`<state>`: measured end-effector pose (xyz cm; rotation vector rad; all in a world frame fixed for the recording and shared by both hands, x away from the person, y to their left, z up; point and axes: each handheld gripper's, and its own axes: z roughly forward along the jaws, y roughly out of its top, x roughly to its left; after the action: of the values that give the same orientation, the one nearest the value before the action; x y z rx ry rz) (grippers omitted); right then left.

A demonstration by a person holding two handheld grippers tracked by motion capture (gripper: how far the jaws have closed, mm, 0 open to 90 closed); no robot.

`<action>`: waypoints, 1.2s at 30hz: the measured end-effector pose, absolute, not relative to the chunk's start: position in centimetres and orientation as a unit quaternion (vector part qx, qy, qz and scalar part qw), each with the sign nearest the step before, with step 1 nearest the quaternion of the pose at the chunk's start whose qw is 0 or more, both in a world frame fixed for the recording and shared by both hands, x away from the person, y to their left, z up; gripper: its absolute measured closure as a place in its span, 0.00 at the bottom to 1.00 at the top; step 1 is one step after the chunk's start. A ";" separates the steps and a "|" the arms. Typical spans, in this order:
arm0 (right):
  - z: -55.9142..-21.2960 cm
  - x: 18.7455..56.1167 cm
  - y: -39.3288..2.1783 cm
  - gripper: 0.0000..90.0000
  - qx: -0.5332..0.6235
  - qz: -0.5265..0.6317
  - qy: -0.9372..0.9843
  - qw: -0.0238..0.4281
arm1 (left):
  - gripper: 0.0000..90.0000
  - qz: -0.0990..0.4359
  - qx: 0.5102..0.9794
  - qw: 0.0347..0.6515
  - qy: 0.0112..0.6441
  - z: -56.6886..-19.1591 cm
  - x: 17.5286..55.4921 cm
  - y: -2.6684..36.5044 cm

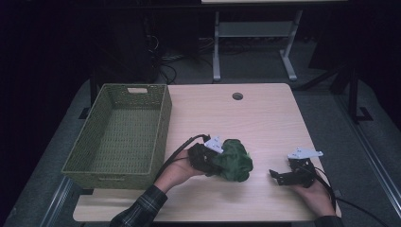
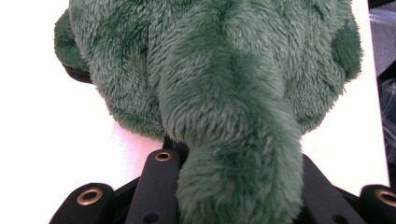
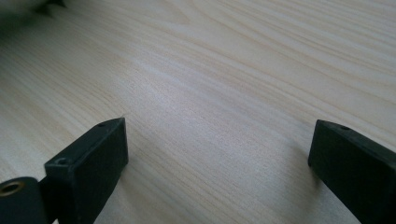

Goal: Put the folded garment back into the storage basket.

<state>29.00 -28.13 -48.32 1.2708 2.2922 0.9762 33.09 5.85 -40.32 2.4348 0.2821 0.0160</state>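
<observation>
The left gripper is clenched on the green plush toy near the counter's front edge, the woven basket lying just to its left along the left edge, while the right gripper rests released and empty toward the front right corner.

One green plush toy, one woven basket, one table, two claws.
</observation>
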 end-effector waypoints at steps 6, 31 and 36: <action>-48.3 29.0 -28.1 0.05 0.447 0.343 0.808 0.172 | 0.79 0.015 0.932 0.339 0.128 -37.7 33.5 6.8; -48.3 29.0 -28.1 0.05 0.448 0.344 0.807 0.172 | 0.77 0.077 0.896 0.376 0.224 -30.7 35.2 16.0; -48.3 29.0 -28.1 0.05 0.447 0.344 0.807 0.172 | 0.77 0.093 0.890 0.373 0.247 -30.2 35.5 18.4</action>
<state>29.01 -28.13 -48.33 1.2702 2.2920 0.9766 35.52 18.42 -30.25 2.2792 0.6316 0.2381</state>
